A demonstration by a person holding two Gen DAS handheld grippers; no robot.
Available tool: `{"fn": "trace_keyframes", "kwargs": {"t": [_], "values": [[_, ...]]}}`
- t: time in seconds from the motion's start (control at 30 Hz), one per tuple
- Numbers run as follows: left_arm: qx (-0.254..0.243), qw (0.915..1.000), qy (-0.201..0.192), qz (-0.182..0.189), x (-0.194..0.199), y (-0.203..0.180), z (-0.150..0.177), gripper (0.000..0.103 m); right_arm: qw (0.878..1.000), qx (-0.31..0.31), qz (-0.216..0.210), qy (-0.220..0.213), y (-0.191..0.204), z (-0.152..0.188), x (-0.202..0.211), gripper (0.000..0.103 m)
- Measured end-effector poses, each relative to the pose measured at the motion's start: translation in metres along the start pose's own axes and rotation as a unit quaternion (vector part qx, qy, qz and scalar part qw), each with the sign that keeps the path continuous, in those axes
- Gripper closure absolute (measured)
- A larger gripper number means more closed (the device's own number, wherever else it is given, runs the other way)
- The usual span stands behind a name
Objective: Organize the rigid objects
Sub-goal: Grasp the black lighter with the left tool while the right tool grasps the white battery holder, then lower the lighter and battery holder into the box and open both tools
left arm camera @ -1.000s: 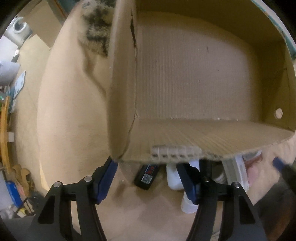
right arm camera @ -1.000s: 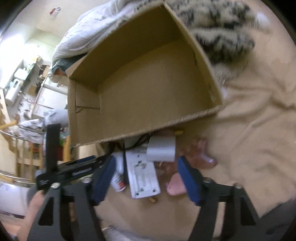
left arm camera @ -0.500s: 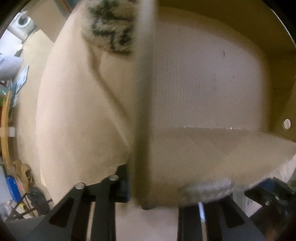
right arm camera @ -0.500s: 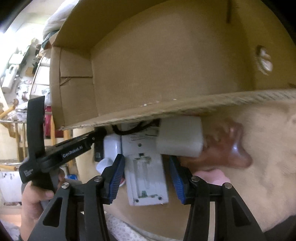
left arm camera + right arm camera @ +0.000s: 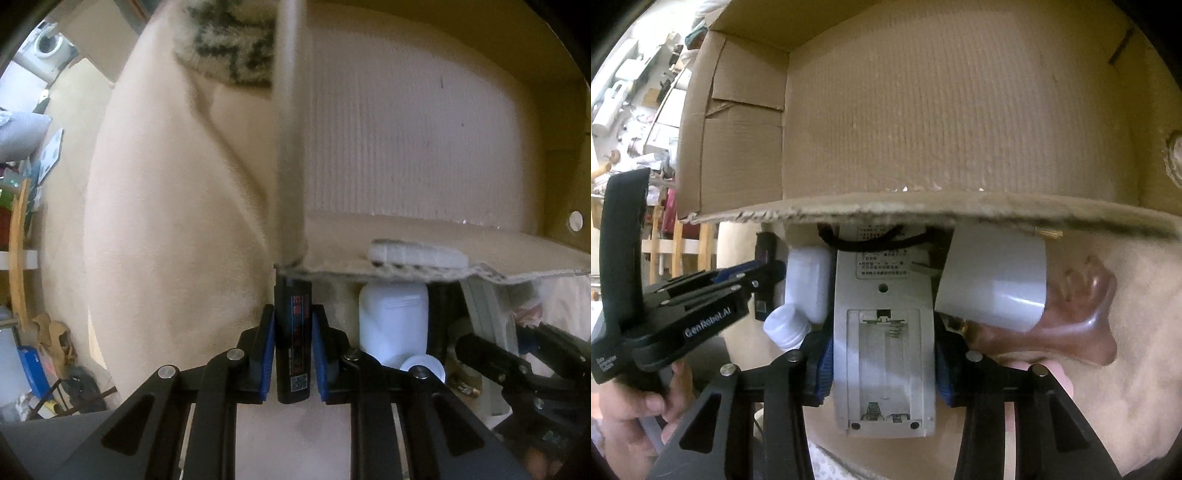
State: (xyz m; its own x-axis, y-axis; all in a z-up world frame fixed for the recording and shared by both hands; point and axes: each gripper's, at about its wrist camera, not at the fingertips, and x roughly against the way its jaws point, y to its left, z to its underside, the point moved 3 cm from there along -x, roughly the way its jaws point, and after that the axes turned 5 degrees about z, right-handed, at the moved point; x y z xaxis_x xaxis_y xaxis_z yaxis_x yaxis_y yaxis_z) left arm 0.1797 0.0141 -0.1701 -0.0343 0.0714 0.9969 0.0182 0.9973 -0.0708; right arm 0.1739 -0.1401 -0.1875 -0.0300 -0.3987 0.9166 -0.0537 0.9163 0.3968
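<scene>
Currently the left gripper [image 5: 293, 360] pinches a slim black device [image 5: 293, 343] with a red-and-blue label, both blue pads pressed flat against its sides; the device lies on the beige blanket [image 5: 166, 221], its far end at the corner of the cardboard box [image 5: 942, 122]. The right gripper [image 5: 884, 363] is closing around a grey handset [image 5: 884, 332] lying battery bay up, pads at its 3 and 9 o'clock edges. A white bottle [image 5: 805, 291] lies at the handset's 9 o'clock, a white mug [image 5: 993, 280] at 2 o'clock.
</scene>
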Motion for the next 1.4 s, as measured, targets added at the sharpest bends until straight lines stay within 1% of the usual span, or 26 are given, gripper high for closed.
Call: {"fn": "trace_keyframes", "kwargs": {"t": [0.1,0.17,0.27,0.4,0.53,0.6,0.67,0.73,0.87,1.07,1.2,1.4], "values": [[0.01,0.9999,-0.007,0.011,0.011,-0.016,0.001,0.086,1.0,-0.004,-0.006,-0.007,0.0,0.01,0.009,0.057],[0.013,0.9997,-0.013,0.018,0.022,-0.013,0.001,0.086,1.0,-0.001,-0.007,-0.013,0.004,0.019,0.015,0.057],[0.026,0.9989,-0.018,0.035,0.029,-0.01,0.011,0.086,1.0,0.004,-0.013,-0.024,0.012,0.03,0.03,0.057],[0.027,0.9977,-0.039,0.049,0.044,-0.009,0.019,0.086,0.998,-0.011,-0.045,-0.035,0.003,0.043,0.038,0.057],[0.028,0.9957,-0.066,0.059,0.065,-0.008,0.027,0.086,0.997,0.0,-0.06,-0.05,0.006,0.056,0.045,0.057],[0.03,0.9947,-0.079,0.058,0.075,-0.006,0.031,0.086,0.996,0.006,-0.068,-0.061,0.009,0.056,0.058,0.057],[0.04,0.9928,-0.092,0.066,0.084,-0.003,0.034,0.086,0.994,0.008,-0.075,-0.075,0.007,0.056,0.073,0.057],[0.042,0.9913,-0.104,0.069,0.094,-0.005,0.025,0.086,0.993,0.012,-0.076,-0.091,0.007,0.052,0.087,0.057],[0.028,0.9888,-0.13,0.068,0.104,-0.006,0.026,0.086,0.99,0.017,-0.065,-0.125,0.002,0.036,0.109,0.057],[0.004,0.9864,-0.15,0.068,0.122,-0.025,0.0,0.086,0.986,0.013,-0.048,-0.158,-0.01,0.001,0.13,0.057],[-0.016,0.9854,-0.158,0.06,0.121,-0.039,-0.025,0.086,0.985,0.012,-0.033,-0.172,-0.019,-0.021,0.139,0.057],[-0.043,0.9834,-0.166,0.058,0.113,-0.061,-0.062,0.086,0.985,0.014,0.004,-0.171,-0.023,-0.058,0.127,0.057]]}}
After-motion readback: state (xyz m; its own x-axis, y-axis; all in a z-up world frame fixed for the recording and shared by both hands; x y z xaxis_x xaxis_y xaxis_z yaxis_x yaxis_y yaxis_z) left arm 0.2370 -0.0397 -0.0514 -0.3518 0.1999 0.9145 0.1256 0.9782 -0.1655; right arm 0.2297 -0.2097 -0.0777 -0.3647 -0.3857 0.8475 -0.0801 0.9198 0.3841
